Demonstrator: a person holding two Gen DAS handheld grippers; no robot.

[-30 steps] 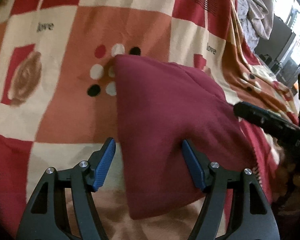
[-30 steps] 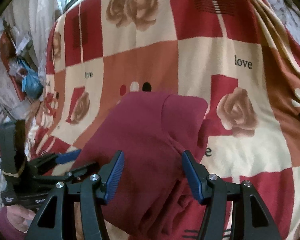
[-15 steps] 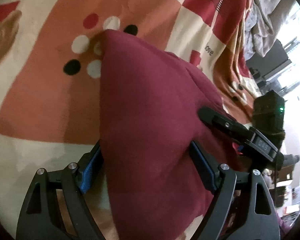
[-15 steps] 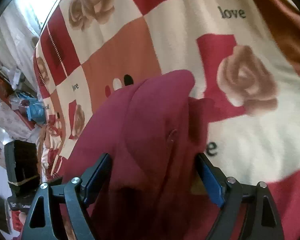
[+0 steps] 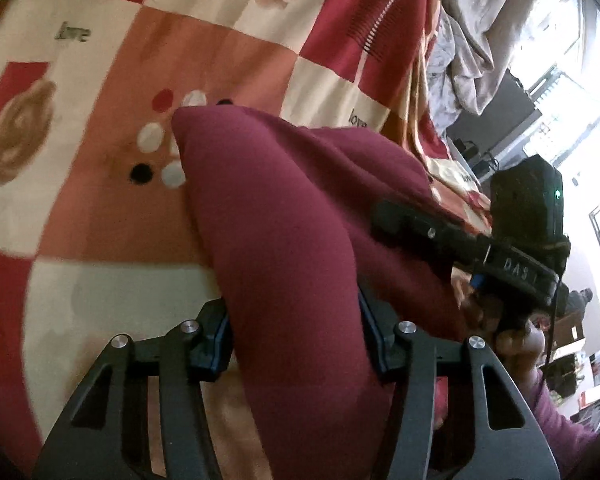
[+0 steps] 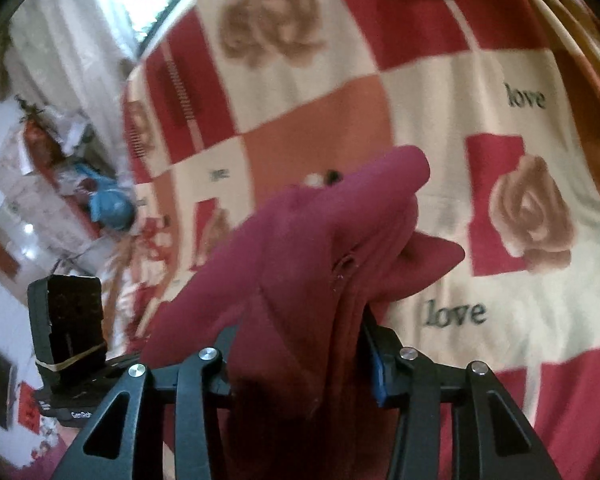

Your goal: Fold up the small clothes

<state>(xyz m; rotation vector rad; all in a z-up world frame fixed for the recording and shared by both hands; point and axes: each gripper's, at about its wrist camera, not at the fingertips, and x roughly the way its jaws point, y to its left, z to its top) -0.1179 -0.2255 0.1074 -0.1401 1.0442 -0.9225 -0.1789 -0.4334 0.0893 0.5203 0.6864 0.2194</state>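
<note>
Left gripper (image 5: pixel 294 336) clamped on the near left edge of the garment (image 5: pixel 284 216), cloth bunched thick between its blue pads; likely pinched there to carry that side over in a fold; garment maroon, soft, plain, humped up off the blanket (image 5: pixel 100 208), its far corner touching the dot pattern; no wrinkle detail readable through blur; right gripper (image 6: pixel 298 354) likewise closed on the near right edge of the garment (image 6: pixel 300 248), layers gathered between its pads, a seam or zip line visible near the grip; far end curls over in a rolled lip, a loose flap drooping rightward onto the blanket (image 6: pixel 500 312); both hold one hem, probably to lift evenly.
</note>
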